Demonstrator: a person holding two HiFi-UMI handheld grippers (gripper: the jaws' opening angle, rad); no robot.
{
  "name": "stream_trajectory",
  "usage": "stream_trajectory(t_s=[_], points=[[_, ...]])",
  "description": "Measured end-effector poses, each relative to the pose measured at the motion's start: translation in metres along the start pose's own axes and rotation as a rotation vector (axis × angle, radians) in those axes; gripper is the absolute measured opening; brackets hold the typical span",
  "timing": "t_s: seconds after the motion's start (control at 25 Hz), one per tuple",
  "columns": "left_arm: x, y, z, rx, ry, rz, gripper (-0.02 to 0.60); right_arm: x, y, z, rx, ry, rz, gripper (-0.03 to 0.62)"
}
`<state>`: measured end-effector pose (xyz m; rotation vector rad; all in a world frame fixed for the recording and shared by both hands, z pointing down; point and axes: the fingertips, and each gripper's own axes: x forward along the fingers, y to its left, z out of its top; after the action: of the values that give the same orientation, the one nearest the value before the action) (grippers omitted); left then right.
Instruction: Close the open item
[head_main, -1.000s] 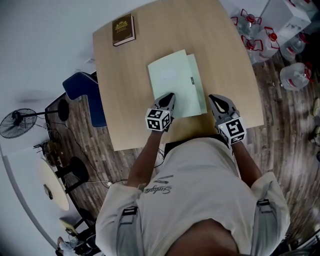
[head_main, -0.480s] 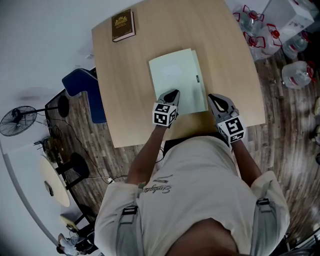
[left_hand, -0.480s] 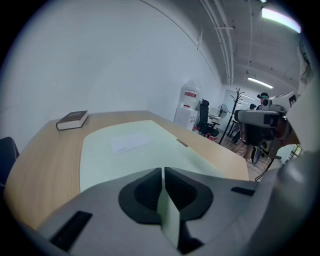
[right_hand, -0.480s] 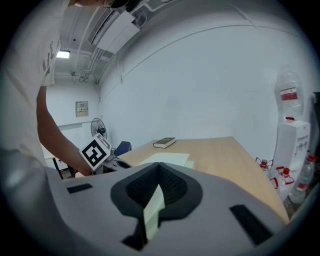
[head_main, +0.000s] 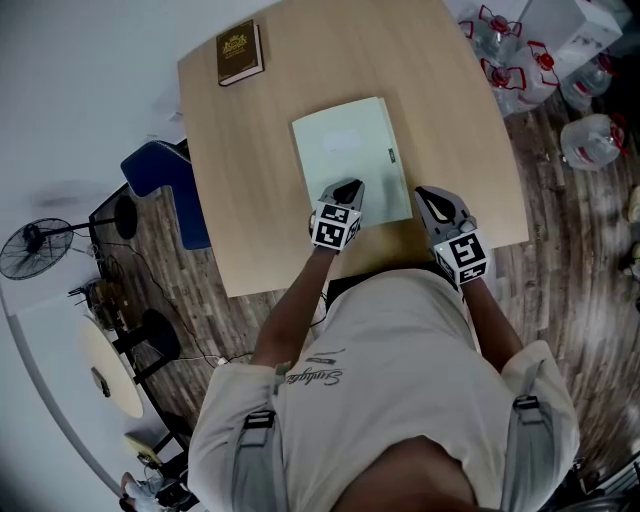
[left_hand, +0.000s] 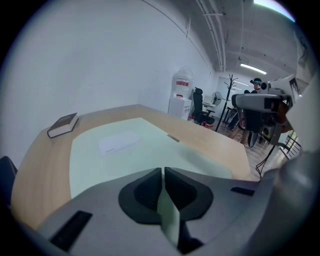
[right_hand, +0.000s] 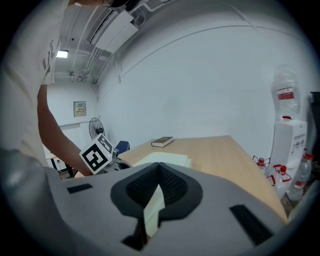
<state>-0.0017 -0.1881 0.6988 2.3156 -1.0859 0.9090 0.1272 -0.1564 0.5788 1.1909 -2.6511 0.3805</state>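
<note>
Pale green folder (head_main: 350, 160), mid-table (head_main: 250, 200), cover laid flat: closing step judged at its end, left gripper (head_main: 348, 188) set on the near edge, right gripper (head_main: 432, 196) held just beside, both with jaws together; a clean straight lift-off is called for next.

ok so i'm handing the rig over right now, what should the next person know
Left hand-held gripper: jaws together, nothing held, tip over the near edge of the pale green folder.
Right hand-held gripper: jaws together, empty, just right of the folder, above the table.
Folder: mid-table, cover lying flat, a strip of the lower layer showing along its right edge.
Done: folder looks closed, or nearly.
Left: check the cover sits flush, then lift both grippers away.
The brown book at the far left corner is shut.
</note>
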Motion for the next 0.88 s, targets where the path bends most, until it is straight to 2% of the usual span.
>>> stream_trajectory(t_s=[0.16, 0.36, 0.64, 0.76, 0.88], points=[[0.006, 0.0, -0.003, 0.021, 0.038, 0.025, 0.028, -0.005, -0.004, -0.005, 0.008, 0.006, -0.009, -0.005], [0.01, -0.001, -0.007, 0.014, 0.08, 0.014, 0.028, -0.008, -0.005, -0.011, 0.013, 0.019, -0.007, -0.005], [0.009, -0.002, -0.005, 0.027, 0.083, 0.014, 0.028, -0.006, -0.003, -0.014, 0.02, 0.024, 0.009, -0.005], [0.004, -0.003, 0.002, -0.01, 0.059, -0.002, 0.028, -0.005, -0.003, -0.015, 0.022, 0.028, 0.014, -0.005], [-0.005, -0.001, 0.011, -0.084, -0.003, -0.039, 0.028, -0.001, -0.001, -0.016, 0.014, 0.026, 0.016, -0.005]])
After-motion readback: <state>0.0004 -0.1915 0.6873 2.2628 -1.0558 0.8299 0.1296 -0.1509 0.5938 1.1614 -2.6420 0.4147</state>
